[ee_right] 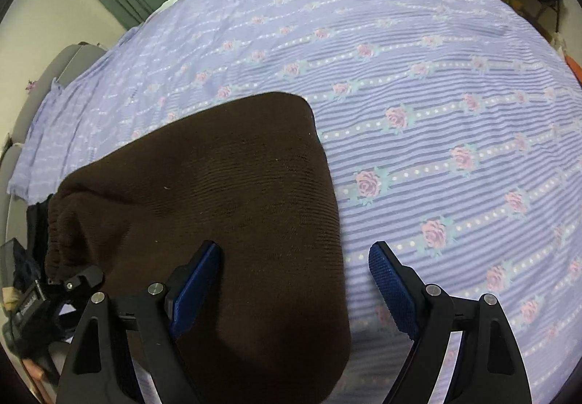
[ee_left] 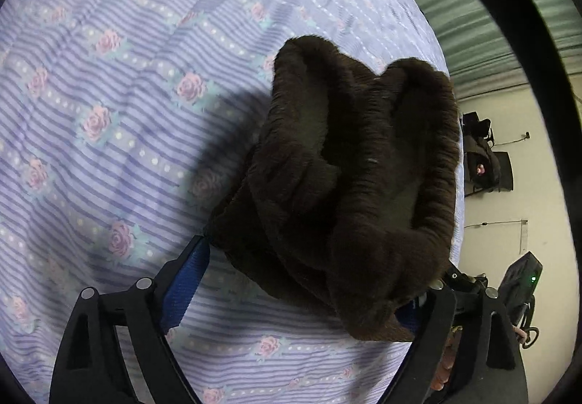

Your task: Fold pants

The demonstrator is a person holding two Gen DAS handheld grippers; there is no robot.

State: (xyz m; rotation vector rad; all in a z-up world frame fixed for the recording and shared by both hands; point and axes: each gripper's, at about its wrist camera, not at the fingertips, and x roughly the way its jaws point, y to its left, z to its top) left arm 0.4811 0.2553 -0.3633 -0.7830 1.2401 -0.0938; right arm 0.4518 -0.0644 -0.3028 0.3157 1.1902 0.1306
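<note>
The pants [ee_right: 232, 185] are dark brown knit, lying folded flat on the bed in the right wrist view. In the left wrist view a bunched end of the pants [ee_left: 349, 178] is lifted above the bed, draped over the fingers of my left gripper [ee_left: 302, 280]. Its left blue pad [ee_left: 185, 287] stands well apart from the right pad, which the cloth mostly hides. My right gripper [ee_right: 296, 280] is open, its left finger [ee_right: 196, 280] over the pants and its right finger [ee_right: 393, 287] over the bedspread beside their right edge.
The bed is covered by a lavender striped bedspread with pink roses [ee_right: 436, 76]. Green curtains [ee_left: 509, 22] and a pale floor with dark bags [ee_left: 483, 156] lie past the bed's right edge. A grey headboard [ee_right: 54, 69] is at far left.
</note>
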